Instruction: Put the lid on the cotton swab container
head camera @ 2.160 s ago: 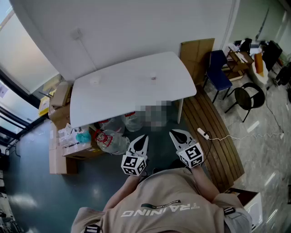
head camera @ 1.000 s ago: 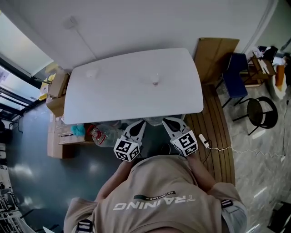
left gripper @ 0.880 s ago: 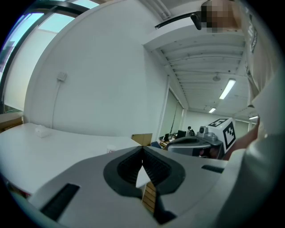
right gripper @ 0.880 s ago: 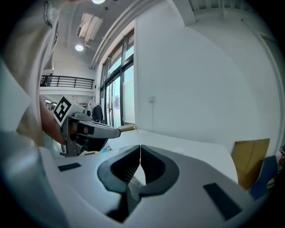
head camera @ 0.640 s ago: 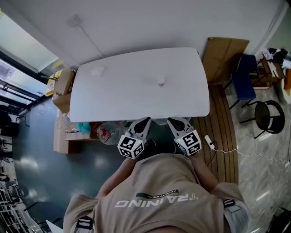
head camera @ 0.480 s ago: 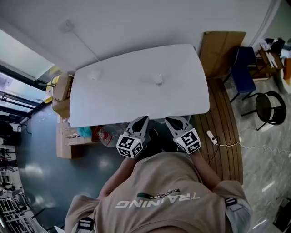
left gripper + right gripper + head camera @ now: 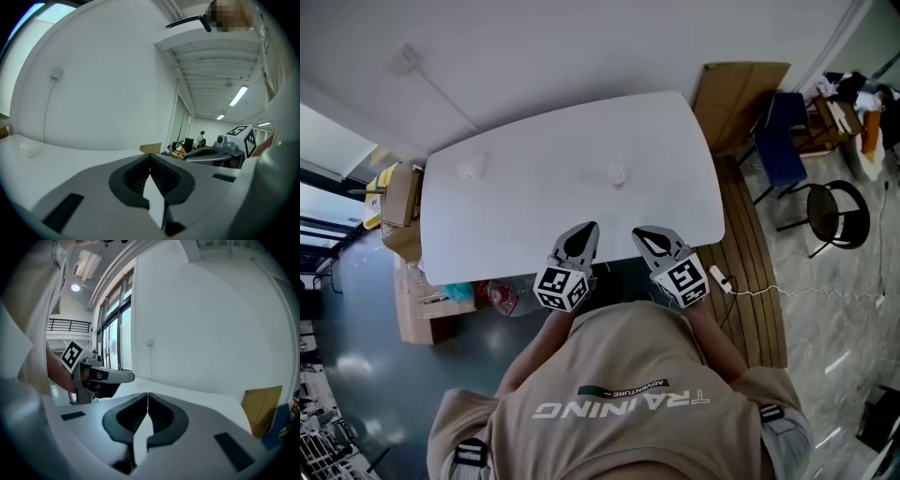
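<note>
A small clear cotton swab container [image 7: 616, 174] stands near the middle of the white table [image 7: 525, 216]. A small pale round piece, probably the lid [image 7: 470, 170], lies at the table's far left; it also shows as the lid [image 7: 29, 150] in the left gripper view. My left gripper [image 7: 588, 228] and right gripper [image 7: 638, 232] hover side by side over the table's near edge, well short of both objects. Each is shut with nothing between its jaws, as the left gripper [image 7: 150, 157] and right gripper [image 7: 147, 393] views show.
Cardboard boxes [image 7: 398, 202] and plastic bags [image 7: 502, 295] sit on the floor at the table's left end. A flat cardboard sheet [image 7: 736, 94] leans on the wall at right, with a blue chair [image 7: 783, 141], a black chair [image 7: 834, 211] and a power strip [image 7: 719, 278] nearby.
The person has stepped up to the table. Both grippers, earlier over the floor below the table's edge, now reach over its near edge. The jaws stay shut.
</note>
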`<state>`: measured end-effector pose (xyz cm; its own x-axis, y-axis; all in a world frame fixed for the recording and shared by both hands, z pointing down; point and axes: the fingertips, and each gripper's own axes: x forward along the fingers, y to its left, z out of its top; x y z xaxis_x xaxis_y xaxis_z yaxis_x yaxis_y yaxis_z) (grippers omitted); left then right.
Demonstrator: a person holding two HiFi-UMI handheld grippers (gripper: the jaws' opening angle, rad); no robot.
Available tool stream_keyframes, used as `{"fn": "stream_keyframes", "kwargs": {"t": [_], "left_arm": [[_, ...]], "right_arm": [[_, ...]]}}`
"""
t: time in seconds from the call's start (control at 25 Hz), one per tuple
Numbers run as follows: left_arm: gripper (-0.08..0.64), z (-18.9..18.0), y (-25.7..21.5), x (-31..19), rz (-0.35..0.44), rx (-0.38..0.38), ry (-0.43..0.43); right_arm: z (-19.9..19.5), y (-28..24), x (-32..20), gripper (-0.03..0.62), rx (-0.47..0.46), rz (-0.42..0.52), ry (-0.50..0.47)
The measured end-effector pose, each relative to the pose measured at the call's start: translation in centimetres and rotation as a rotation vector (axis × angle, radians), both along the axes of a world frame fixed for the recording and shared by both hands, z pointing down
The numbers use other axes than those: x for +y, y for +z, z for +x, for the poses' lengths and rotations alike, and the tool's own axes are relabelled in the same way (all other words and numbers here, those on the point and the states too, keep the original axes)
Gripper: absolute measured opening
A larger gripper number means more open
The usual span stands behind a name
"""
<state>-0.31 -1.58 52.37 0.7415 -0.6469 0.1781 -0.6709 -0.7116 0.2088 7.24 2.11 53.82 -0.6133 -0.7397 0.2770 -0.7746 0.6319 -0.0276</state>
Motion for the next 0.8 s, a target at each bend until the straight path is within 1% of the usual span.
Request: {"fn": "stream_keyframes", "kwargs": {"t": [0.16, 0.24, 0.44, 0.6, 0.68, 0.8], "left_arm": [[0.012, -1.5, -1.6, -4.7, 0.064, 0.002, -0.002], [0.012, -1.8, -2.0, -6.9, 0.079, 0.009, 0.000], [0.012, -2.5, -1.1, -11.0, 0.052, 0.017, 0.030], [0.012, -1.9, 0.0, -12.7, 0.037, 0.020, 0.066], [0.012, -1.5, 0.3, -13.2, 0.025, 0.027, 0.066], [0.012, -0.7, 0.2, -14.0, 0.026, 0.036, 0.050]], "right_arm": [[-0.7, -1.3, -4.7, 0.018, 0.022, 0.023, 0.030], [-0.7, -1.7, -6.8, 0.018, 0.030, 0.028, 0.053], [-1.0, -1.0, -10.7, 0.018, 0.097, 0.011, 0.094], [0.0, -0.8, -13.0, 0.018, 0.106, -0.001, 0.140], [0.5, -0.9, -13.7, 0.018, 0.114, -0.008, 0.144], [1.2, -1.0, -14.7, 0.018, 0.123, -0.012, 0.124]]}}
